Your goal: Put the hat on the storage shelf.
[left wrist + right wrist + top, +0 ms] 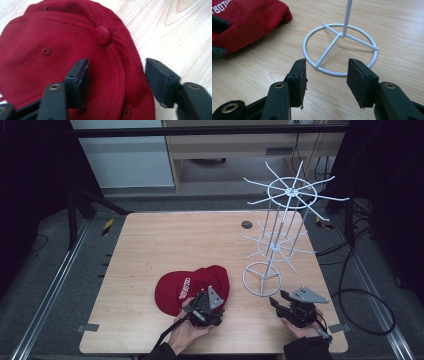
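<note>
Here, label by label:

Counter (pixel 165 240): a pale wood top is carrying a cap and a rack; a small dark round insert (pixel 246 224) is sitting near its far edge.

Cap (pixel 187 287): a red cap with white lettering is lying near the counter's near edge, a little left of the middle. In the left gripper view its top button (pixel 103 34) is showing, with the crown seams running out from it.

Rack (pixel 280 227): a white wire stand is standing upright on the right half of the counter, with two tiers of spokes on a central pole. Its ring base (pixel 340 48) is resting flat on the wood, just right of the cap and apart from it.

Left claw (pixel 201 306): a hand (pixel 186 332) is holding it at the cap's near right edge. Its jaws are standing apart, one over the red cloth and the other over the bare wood just past the cap's edge, so the edge is lying between them. Whether the pads are touching the cloth I cannot tell.

Right claw (pixel 277 299): the other hand (pixel 300 326) is holding it near the counter's near right corner. Its jaws are standing apart with nothing between them, pointing at the near rim of the ring base and stopping just short of it.
</note>
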The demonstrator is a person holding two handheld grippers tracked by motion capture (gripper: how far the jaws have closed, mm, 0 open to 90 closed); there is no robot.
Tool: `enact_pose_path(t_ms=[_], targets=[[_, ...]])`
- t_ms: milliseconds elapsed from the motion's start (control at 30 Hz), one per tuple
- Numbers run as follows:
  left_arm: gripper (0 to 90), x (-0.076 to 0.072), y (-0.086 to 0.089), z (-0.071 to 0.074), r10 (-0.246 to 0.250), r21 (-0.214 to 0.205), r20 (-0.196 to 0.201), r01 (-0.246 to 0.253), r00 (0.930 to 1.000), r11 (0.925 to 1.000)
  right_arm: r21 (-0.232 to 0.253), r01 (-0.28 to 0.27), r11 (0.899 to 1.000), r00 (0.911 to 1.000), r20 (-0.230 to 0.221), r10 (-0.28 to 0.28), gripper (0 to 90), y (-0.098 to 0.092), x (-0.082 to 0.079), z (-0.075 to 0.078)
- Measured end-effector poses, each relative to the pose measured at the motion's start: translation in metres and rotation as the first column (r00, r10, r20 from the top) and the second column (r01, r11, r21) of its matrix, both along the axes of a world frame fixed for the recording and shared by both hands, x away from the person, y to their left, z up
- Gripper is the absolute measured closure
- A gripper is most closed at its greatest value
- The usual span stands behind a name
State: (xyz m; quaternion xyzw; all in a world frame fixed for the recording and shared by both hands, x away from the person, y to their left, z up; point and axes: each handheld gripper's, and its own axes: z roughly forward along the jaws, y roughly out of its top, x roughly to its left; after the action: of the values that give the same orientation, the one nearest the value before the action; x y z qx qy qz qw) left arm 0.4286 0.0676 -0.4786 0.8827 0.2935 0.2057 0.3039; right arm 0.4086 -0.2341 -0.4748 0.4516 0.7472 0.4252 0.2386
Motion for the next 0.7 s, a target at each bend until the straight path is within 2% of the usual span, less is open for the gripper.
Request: enact_pose_path(t_ms=[33,67,100,133,200,233,300,333,467,500,533,567,600,633,667,700], targets=[[47.3,0.002,0.004,0.001,0.013,-0.019,0.002,-0.013,0.9999,0.9997,-0.007,-0.003,1.000,1.0000,0.002,0.003,50.1,0.001,0.001,-0.001],[51.8,0.003,0.007,0.003,0.022,-0.035,-0.015,-0.023,0.9996,0.9991,-0.007,-0.006,1.000,1.0000,0.001,0.006,50.2,0.001,0.001,-0.001],[56.0,0.003,0.007,0.003,0.022,-0.035,-0.015,-0.023,0.9996,0.9991,-0.007,-0.006,1.000,1.0000,0.001,0.006,50.2,0.001,0.001,-0.001],[56.0,0.006,0.012,0.004,0.026,-0.064,-0.037,-0.028,0.9990,0.9976,-0.005,-0.007,1.000,1.0000,-0.002,0.007,50.3,0.001,0.001,-0.001],[65.6,0.009,0.018,0.007,0.030,-0.108,-0.077,-0.038,0.9966,0.9934,-0.007,-0.008,1.000,0.9999,-0.006,0.008,50.7,0.001,0.002,-0.002],[75.7,0.011,0.022,0.009,0.024,-0.128,-0.085,-0.035,0.9961,0.9912,-0.006,-0.009,1.000,1.0000,-0.005,0.009,51.0,0.001,0.002,-0.002],[82.3,0.011,0.026,0.012,0.021,-0.147,-0.086,-0.034,0.9960,0.9885,-0.005,-0.007,1.000,1.0000,-0.002,0.007,51.2,0.000,0.002,-0.001],[83.3,0.011,0.026,0.012,0.021,-0.147,-0.086,-0.034,0.9960,0.9885,-0.005,-0.007,1.000,1.0000,-0.002,0.007,51.2,0.000,0.002,-0.001],[84.9,0.012,0.034,0.019,0.010,-0.192,-0.092,-0.027,0.9957,0.9811,-0.003,-0.010,1.000,0.9999,-0.009,0.010,51.6,0.000,0.002,-0.002],[85.1,0.012,0.036,0.021,0.009,-0.213,-0.092,-0.028,0.9958,0.9766,-0.004,-0.010,1.000,0.9999,-0.009,0.009,51.7,0.000,0.002,-0.002],[85.4,0.012,0.041,0.028,0.004,-0.248,-0.084,-0.024,0.9965,0.9685,-0.004,-0.008,1.000,0.9999,-0.007,0.008,51.8,0.000,0.002,-0.002],[85.4,0.012,0.041,0.028,0.004,-0.248,-0.084,-0.024,0.9965,0.9685,-0.004,-0.008,1.000,0.9999,-0.007,0.008,51.8,0.000,0.002,-0.002],[85.4,0.011,0.047,0.037,0.002,-0.281,-0.065,-0.020,0.9979,0.9596,-0.003,-0.009,1.000,0.9999,-0.007,0.009,51.8,-0.001,0.002,-0.002],[85.5,0.011,0.047,0.037,0.002,-0.281,-0.065,-0.020,0.9979,0.9596,-0.003,-0.009,1.000,0.9999,-0.007,0.009,51.8,-0.001,0.002,-0.002],[85.5,0.009,0.053,0.046,0.005,-0.309,-0.039,-0.017,0.9992,0.9509,-0.001,-0.008,1.000,0.9999,-0.008,0.008,51.8,-0.001,0.002,-0.002],[85.6,0.009,0.053,0.046,0.005,-0.309,-0.039,-0.017,0.9992,0.9509,-0.001,-0.008,1.000,0.9999,-0.008,0.008,51.8,-0.001,0.002,-0.002]])
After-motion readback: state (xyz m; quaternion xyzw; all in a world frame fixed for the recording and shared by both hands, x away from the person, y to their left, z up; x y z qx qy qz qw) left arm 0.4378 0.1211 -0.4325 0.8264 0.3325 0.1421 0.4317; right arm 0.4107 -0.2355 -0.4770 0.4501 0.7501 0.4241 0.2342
